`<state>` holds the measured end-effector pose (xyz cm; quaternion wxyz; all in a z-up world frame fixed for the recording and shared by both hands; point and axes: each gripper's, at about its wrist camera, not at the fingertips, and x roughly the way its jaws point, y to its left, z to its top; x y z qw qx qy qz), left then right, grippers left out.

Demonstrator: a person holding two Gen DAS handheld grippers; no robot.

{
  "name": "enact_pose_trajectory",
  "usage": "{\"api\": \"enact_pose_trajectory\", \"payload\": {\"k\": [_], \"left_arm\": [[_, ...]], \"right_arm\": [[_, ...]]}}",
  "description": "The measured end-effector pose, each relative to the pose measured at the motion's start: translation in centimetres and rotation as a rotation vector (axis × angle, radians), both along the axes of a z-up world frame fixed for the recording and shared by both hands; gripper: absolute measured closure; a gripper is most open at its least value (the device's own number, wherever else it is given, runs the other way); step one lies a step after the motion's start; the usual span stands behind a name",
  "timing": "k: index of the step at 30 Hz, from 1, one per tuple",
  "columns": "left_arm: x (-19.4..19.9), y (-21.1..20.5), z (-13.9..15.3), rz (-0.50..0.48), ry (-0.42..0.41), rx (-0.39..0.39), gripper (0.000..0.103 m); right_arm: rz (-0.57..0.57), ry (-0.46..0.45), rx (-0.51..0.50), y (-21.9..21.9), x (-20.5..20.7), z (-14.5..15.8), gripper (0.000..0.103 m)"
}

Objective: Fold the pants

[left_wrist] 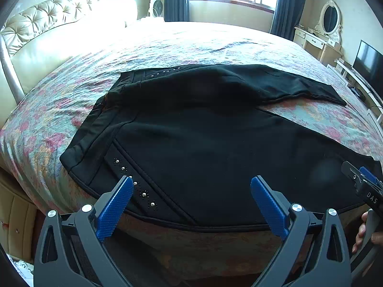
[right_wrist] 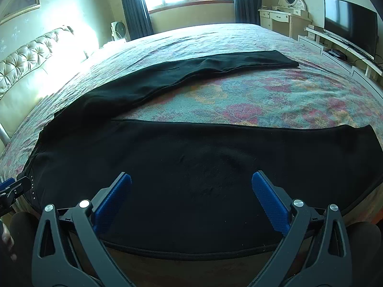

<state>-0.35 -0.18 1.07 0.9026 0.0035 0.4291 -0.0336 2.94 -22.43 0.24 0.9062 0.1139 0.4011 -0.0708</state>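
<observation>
A pair of black, soft-knit pants (left_wrist: 203, 143) lies spread flat on a wide bed covered by a faded floral quilt (left_wrist: 71, 100). The waistband sits toward the bed's tufted cream headboard (left_wrist: 43, 14), and the two legs run away from it, splayed apart so that a wedge of quilt shows between them. The leg nearer the bed's front edge lies along that edge; the other leg angles off toward the bed's far side. A line of small silver studs (left_wrist: 135, 184) trims the pocket seam close to the waistband.

Laid out like this, the pants look ready for a first fold, most likely bringing one leg over onto the other, and nothing appears folded yet.

The left gripper (left_wrist: 191, 191) hovers over the front edge of the bed at the waist end, its blue-padded fingers (left_wrist: 115, 210) spread wide with nothing between them. The right gripper (right_wrist: 191, 189) hangs over the same edge farther from the headboard, above the near leg, fingers (right_wrist: 270, 205) likewise wide apart and empty. Both tilt downward at the cloth, which suits pinching the near hem line at two spaced points so the fabric lifts evenly. Whether either tip touches the cloth is hard to say through the lens curve; they seem just clear of it.
</observation>
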Motion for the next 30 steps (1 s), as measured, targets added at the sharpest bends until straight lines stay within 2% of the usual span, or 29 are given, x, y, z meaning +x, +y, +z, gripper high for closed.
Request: {"api": "enact_pose_trajectory", "payload": {"k": [30], "left_arm": [[-0.23,-0.40,-0.33,-0.014,0.011,0.000,0.005]], "right_arm": [[0.006,0.018,0.012,0.37,-0.15,-0.53,0.002]]}}
